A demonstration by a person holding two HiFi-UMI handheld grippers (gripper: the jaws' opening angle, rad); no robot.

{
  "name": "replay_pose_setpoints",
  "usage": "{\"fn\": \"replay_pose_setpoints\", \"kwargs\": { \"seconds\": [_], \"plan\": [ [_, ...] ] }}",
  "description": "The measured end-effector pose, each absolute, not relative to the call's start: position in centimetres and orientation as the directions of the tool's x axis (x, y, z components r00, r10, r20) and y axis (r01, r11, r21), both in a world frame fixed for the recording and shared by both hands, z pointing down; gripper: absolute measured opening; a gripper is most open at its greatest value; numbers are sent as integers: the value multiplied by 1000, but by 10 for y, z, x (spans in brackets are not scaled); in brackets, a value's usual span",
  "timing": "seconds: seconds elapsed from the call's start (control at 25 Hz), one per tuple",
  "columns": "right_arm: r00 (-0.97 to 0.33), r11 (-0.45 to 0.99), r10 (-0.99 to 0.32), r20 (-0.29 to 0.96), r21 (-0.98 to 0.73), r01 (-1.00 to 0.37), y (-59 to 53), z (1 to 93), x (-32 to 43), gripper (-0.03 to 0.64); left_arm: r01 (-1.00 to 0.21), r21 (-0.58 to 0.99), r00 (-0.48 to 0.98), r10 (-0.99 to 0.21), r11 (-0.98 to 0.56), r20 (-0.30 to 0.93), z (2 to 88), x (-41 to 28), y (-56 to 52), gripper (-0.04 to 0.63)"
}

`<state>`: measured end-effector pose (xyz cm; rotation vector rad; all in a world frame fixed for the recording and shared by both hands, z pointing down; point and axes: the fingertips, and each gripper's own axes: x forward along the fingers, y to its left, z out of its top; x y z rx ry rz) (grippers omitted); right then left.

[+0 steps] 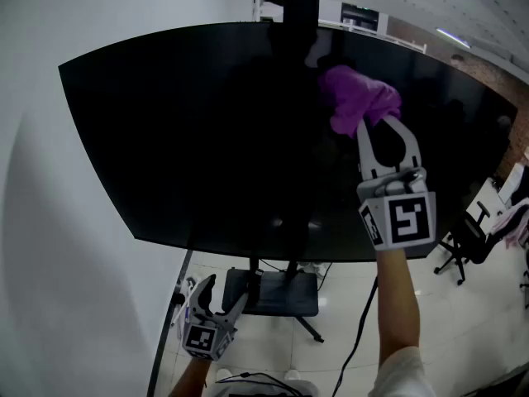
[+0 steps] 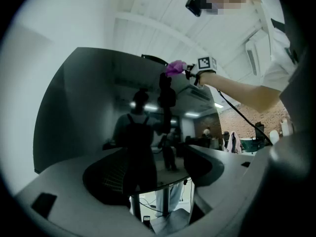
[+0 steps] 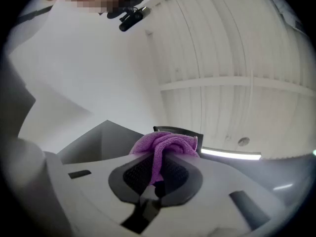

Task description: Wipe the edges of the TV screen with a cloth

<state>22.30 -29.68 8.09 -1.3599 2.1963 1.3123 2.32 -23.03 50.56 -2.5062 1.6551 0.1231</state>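
A large black TV screen (image 1: pixel 207 139) on a stand fills the head view. Near its top edge, right of the middle, my right gripper (image 1: pixel 380 126) is raised and shut on a bunched purple cloth (image 1: pixel 357 98) that lies against the glass. The right gripper view shows the cloth (image 3: pixel 165 147) pinched between the two pads and spilling over the fingertips. My left gripper (image 1: pixel 223 293) hangs low below the screen's bottom edge, open with nothing in it. In the left gripper view the dark screen (image 2: pixel 89 107) reflects the room, with the cloth (image 2: pixel 175 68) high up.
The TV stand's dark base (image 1: pixel 277 292) sits on the floor under the screen, with a cable (image 1: pixel 359 337) trailing beside it. An office chair (image 1: pixel 463 242) stands at the right. A white wall (image 1: pixel 50 222) runs along the left.
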Motion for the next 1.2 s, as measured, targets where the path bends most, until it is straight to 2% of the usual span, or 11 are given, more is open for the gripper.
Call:
{"fn": "replay_pose_setpoints", "kwargs": {
  "seconds": [0.32,0.6,0.84,1.2],
  "plan": [
    [-604,132,-588,-538,673,-728,-331,-21,134,44,-929,-27,369,-918,-369,-143,498,12,-211,341],
    [-584,118,-687,-433,726,-677,-371,-50,107,46,-930,3,365,-921,-369,-138,485,14,-203,339],
    [-533,92,-763,-365,756,-648,-386,-44,129,51,-913,33,399,-907,-407,-135,479,30,-202,339],
    [-401,-10,-832,-384,733,-680,-380,-40,229,52,-873,-11,486,-866,-488,-114,499,64,-216,339]
  ]
}}
